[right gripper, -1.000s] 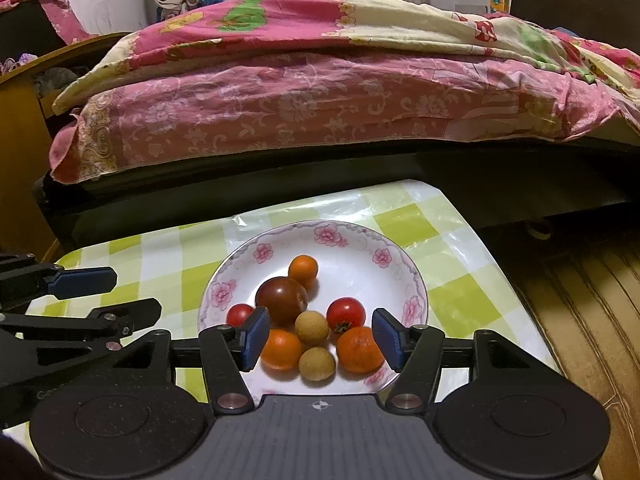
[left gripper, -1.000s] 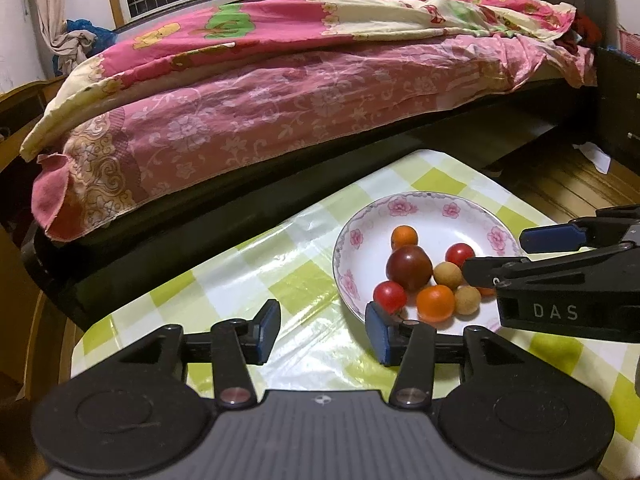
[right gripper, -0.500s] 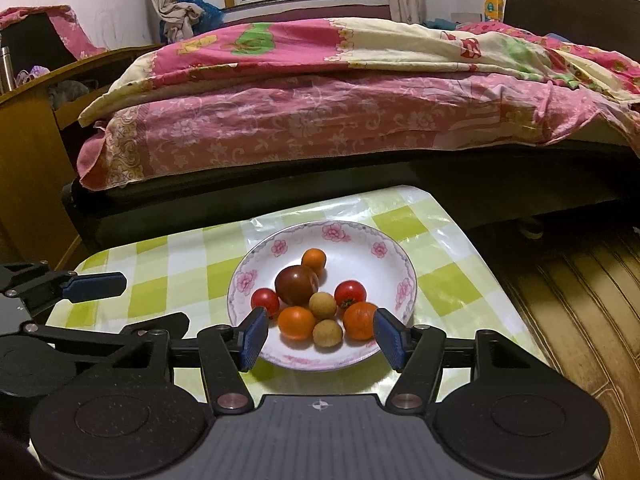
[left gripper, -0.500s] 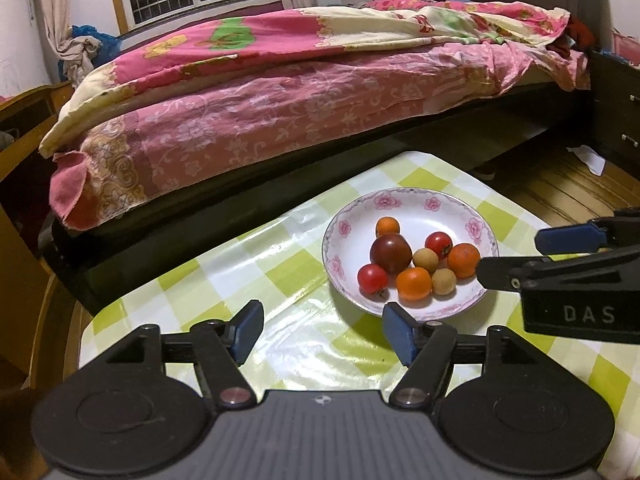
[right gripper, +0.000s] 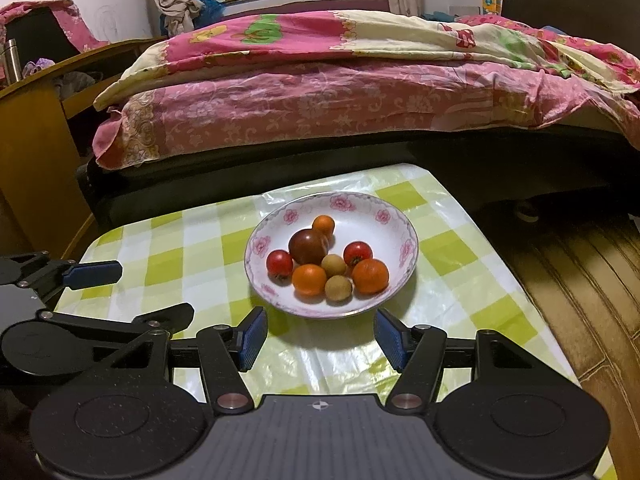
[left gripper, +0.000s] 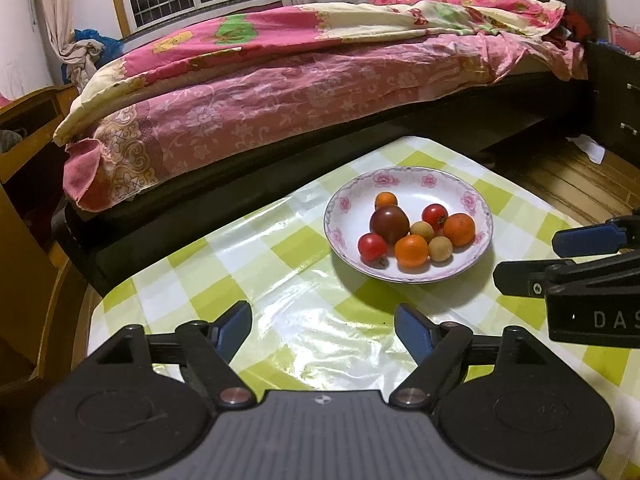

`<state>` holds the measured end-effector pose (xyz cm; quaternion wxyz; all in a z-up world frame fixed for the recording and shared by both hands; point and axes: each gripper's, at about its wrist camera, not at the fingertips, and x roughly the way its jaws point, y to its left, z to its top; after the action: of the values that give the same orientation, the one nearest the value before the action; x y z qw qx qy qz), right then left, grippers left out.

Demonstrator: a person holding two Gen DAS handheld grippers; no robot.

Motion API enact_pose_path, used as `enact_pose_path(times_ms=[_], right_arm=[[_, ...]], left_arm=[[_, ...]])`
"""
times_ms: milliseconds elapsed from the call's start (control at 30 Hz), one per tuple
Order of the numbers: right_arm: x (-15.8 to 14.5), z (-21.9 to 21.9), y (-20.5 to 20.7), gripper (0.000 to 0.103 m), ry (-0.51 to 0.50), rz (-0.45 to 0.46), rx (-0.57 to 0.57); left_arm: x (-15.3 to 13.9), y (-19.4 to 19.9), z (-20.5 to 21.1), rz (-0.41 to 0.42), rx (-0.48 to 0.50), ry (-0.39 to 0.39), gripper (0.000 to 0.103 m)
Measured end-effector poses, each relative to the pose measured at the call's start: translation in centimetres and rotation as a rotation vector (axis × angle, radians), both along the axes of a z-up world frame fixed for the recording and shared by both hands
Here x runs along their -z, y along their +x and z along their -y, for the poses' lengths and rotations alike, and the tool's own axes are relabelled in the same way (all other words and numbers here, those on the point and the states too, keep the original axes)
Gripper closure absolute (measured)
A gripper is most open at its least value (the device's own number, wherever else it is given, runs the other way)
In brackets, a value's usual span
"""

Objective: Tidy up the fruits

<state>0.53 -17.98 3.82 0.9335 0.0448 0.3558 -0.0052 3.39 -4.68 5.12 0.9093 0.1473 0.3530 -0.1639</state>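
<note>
A white floral plate (left gripper: 476, 204) (right gripper: 396, 220) holds several small fruits: a dark red tomato (left gripper: 389, 224) (right gripper: 308, 246), small red tomatoes (left gripper: 372, 246) (right gripper: 279, 262), orange citrus (left gripper: 411, 251) (right gripper: 309, 279) and tan longans (left gripper: 440, 248) (right gripper: 338, 288). My left gripper (left gripper: 323, 330) is open and empty over the tablecloth, near and left of the plate. My right gripper (right gripper: 319, 336) is open and empty just in front of the plate. It shows at the right edge of the left wrist view (left gripper: 560, 264).
The plate sits on a green and white checked tablecloth (left gripper: 280, 264) (right gripper: 192, 240) on a small table. A bed with pink bedding (left gripper: 320, 92) (right gripper: 340, 92) stands behind it. The wooden floor (right gripper: 580, 280) drops off on the right, a wooden cabinet (right gripper: 36, 152) on the left.
Both grippers have pulled back from the plate and stay open. The plate now looks smaller and farther. The fruits have not moved.
</note>
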Motion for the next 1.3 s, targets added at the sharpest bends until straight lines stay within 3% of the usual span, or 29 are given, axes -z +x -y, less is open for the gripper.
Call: enact_pose_path(times_ms=[367, 667, 1000, 1300], right_arm=[[0.3, 0.0, -3.0, 0.046, 0.009, -0.003, 0.035], [0.5, -0.1, -4.6, 0.046, 0.023, -0.008, 0.057], [0.7, -1.2, -6.2, 0.046, 0.02, -0.021, 0.048], [1.1, -1.5, -7.2, 0.045, 0.022, -0.051, 0.055]], left_arm=[[-0.6, -1.7, -0.5, 0.03, 0.007, -0.013, 0.013], [-0.5, -3.0, -1.7, 0.004, 0.001, -0.037, 0.013], [0.2, -5.0, -1.1, -0.006, 0.011, 0.012, 0.012], [0.0, -5.9, -1.2, -0.015, 0.01, -0.003, 0.012]])
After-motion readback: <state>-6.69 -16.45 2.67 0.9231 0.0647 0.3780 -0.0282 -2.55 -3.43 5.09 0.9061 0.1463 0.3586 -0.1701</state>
